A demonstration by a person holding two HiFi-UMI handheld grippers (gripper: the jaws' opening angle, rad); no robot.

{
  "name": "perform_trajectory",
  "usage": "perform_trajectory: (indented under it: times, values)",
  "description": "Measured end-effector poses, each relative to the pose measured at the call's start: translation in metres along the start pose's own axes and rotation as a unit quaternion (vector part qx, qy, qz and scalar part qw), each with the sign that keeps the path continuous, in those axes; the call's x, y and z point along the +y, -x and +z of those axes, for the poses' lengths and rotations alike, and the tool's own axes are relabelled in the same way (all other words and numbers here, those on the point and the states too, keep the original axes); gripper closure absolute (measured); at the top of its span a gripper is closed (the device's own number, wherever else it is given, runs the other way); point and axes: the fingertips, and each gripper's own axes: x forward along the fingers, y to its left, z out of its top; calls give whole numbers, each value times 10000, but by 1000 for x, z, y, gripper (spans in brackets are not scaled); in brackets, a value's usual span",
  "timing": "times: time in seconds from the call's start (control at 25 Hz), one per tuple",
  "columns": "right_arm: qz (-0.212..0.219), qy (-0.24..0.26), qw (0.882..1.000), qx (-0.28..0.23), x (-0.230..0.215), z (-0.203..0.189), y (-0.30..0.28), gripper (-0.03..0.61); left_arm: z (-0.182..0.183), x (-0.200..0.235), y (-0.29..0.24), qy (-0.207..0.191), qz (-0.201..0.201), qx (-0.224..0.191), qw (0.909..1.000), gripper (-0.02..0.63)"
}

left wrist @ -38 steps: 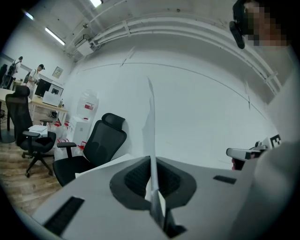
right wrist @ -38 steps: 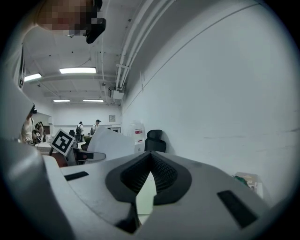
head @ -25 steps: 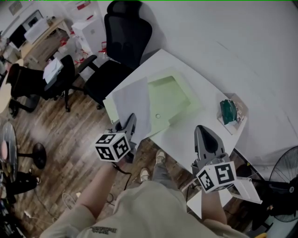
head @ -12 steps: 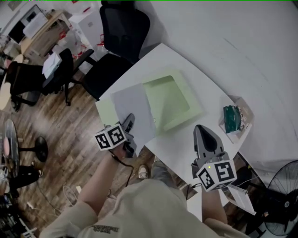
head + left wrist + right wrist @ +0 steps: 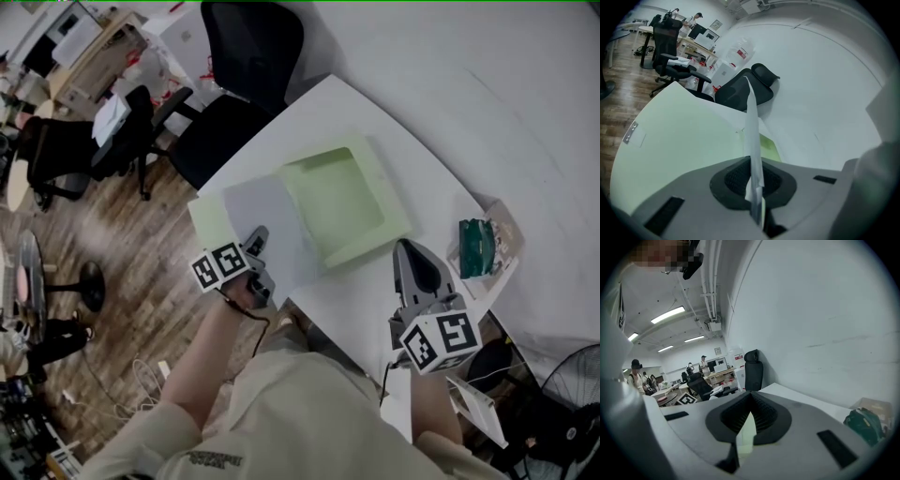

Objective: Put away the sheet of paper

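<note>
White sheet (image 5: 279,232), thin and smooth, is pinched at its near edge by the left gripper (image 5: 256,236). In the left gripper view the grey plastic jaws of that gripper (image 5: 751,160) are pressed together on the sheet (image 5: 752,117), which stands edge-on between the ribbed black pads and rises as a narrow strip. The sheet lies partly over a pale green folder (image 5: 349,199), opened flat on a white table (image 5: 364,292). The folder is matt card, and its right half has a raised border around a shallower rectangular panel. Its left half shows as a wide pale green surface in the left gripper view (image 5: 679,136).

The right gripper (image 5: 406,249) is over the table's near edge, apart from the folder. Its tips meet with nothing held; a sliver of pale green shows behind them (image 5: 750,401).

Each gripper carries a cube (image 5: 222,268) with black-and-white square markers. A dark green object (image 5: 476,247) sits at the table's right end; what it is cannot be told. A black chair (image 5: 251,47) stands beyond the table on a wood-plank floor (image 5: 122,253). Print on the person's shirt (image 5: 281,422) is too small to read.
</note>
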Motion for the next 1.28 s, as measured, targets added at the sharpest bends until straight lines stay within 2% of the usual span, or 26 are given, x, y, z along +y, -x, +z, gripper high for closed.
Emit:
perform_trajectory:
  times: [0.36, 0.52, 0.6, 0.8, 1.28]
  values:
    - [-125, -74, 9997, 180, -16, -8, -8, 555, 2, 19, -29, 224, 183, 179, 9994, 594]
    - [-261, -147, 9994, 198, -15, -8, -15, 555, 16, 26, -39, 651, 42, 20, 9979, 594]
    - [-318, -189, 9991, 209, -14, -8, -20, 555, 18, 28, -47, 820, -27, 81, 9966, 594]
    - [-448, -231, 9986, 164, -10, -3, -31, 555, 8, 24, -69, 699, -106, 536, 9961, 594]
    - [-1047, -443, 9935, 9, -10, 1, -45, 555, 9, -5, -120, 552, -328, 1022, 9927, 594]
